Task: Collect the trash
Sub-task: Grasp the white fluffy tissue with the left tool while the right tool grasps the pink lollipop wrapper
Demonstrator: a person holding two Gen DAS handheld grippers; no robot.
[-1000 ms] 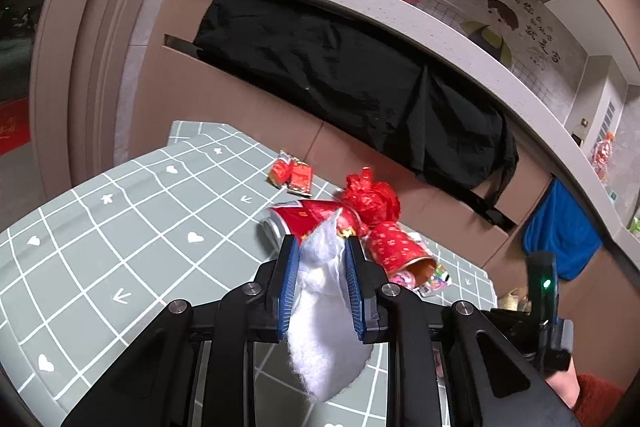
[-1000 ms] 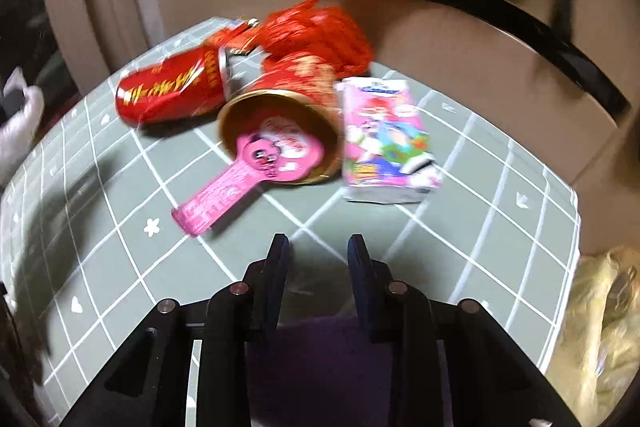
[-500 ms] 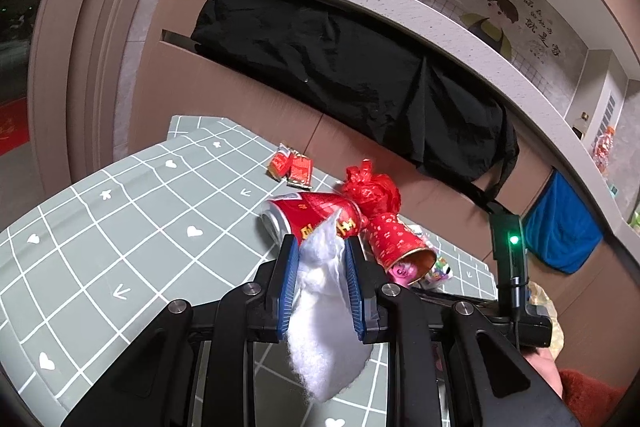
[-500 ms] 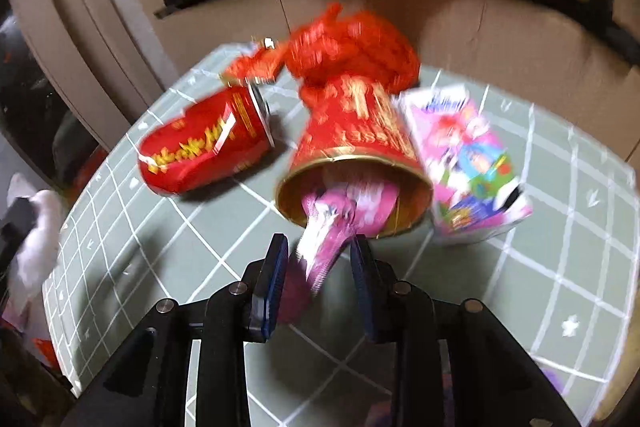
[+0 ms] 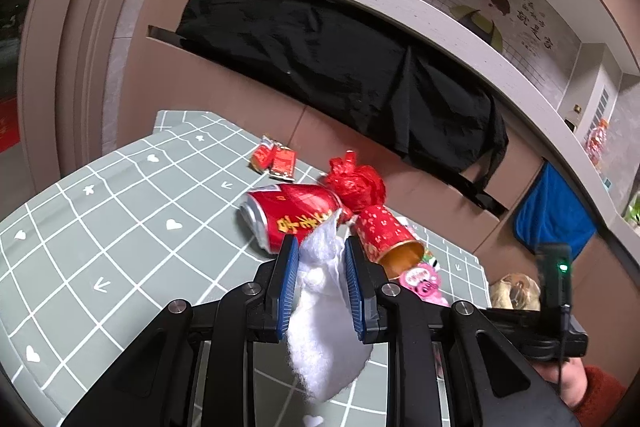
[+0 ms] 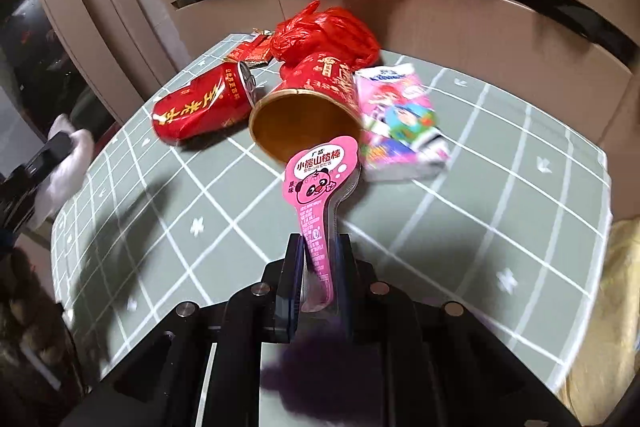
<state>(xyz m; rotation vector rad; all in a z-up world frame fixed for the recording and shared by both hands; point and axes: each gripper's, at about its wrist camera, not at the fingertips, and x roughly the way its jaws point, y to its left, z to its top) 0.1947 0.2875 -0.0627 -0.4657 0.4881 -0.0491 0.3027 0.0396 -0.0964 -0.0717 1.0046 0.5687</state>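
The left gripper (image 5: 318, 251) is clamped on a white wad (image 5: 324, 327); the right gripper (image 6: 319, 251) pinches the stem of a pink wrapper (image 6: 320, 175), lifted at 6 o'clock of the tipped cup (image 6: 308, 107); a can (image 6: 200, 107) lies at the cup's 9 o'clock, a carton (image 6: 400, 123) at its 3, on the table (image 6: 500, 187).

Count: 1 red drink can (image 6: 202, 107), 1 red paper cup (image 6: 310, 107), 1 crumpled red plastic bag (image 6: 326, 31), 1 pink lollipop wrapper (image 6: 320, 179), 1 milk carton (image 6: 400, 119), 1 white tissue wad (image 5: 324, 315), 2 small red packets (image 5: 274, 161), as far as I can tell.
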